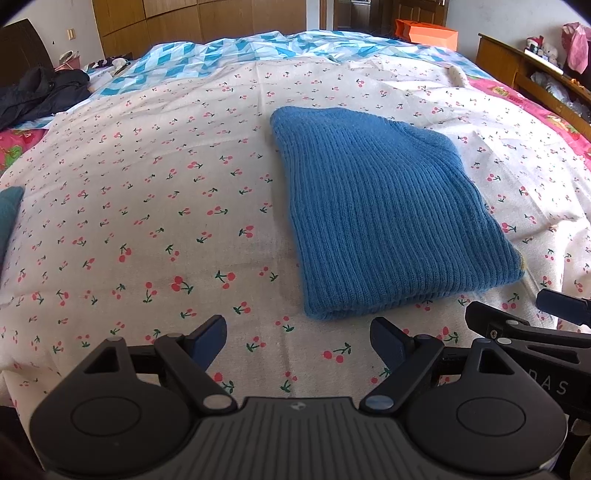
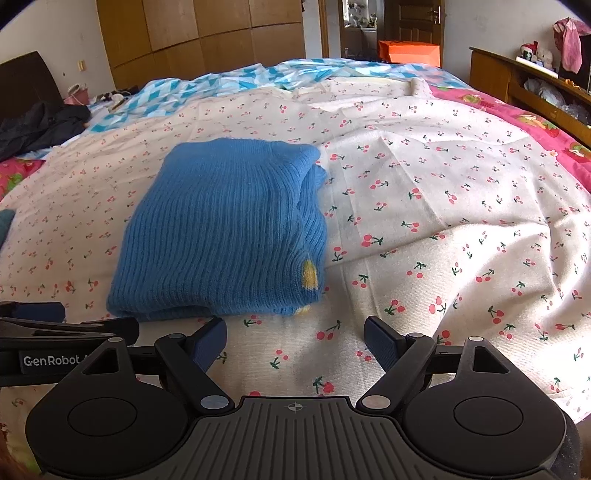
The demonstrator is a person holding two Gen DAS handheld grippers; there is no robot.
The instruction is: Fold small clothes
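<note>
On the cherry-print bedspread (image 1: 155,206) lies a folded blue sweater (image 1: 384,221).

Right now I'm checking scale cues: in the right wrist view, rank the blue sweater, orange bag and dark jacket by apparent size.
1. blue sweater
2. dark jacket
3. orange bag
Both smaller ones lie farther away, so true sizes stay unsure.

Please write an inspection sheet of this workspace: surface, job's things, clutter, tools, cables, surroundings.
Surface: cherry-print sheet spread over the bed, lightly creased.
Job's things: blue knit sweater lying folded on the sheet, yellow patch at one corner.
Clutter: dark clothing at the bed's far left; teal item at the left edge.
Tools: left tool open, empty; right tool open, empty; both short of the sweater.
Cables: nothing seen.
Surroundings: wooden wardrobe, orange bag, wooden shelf with toys.
</note>
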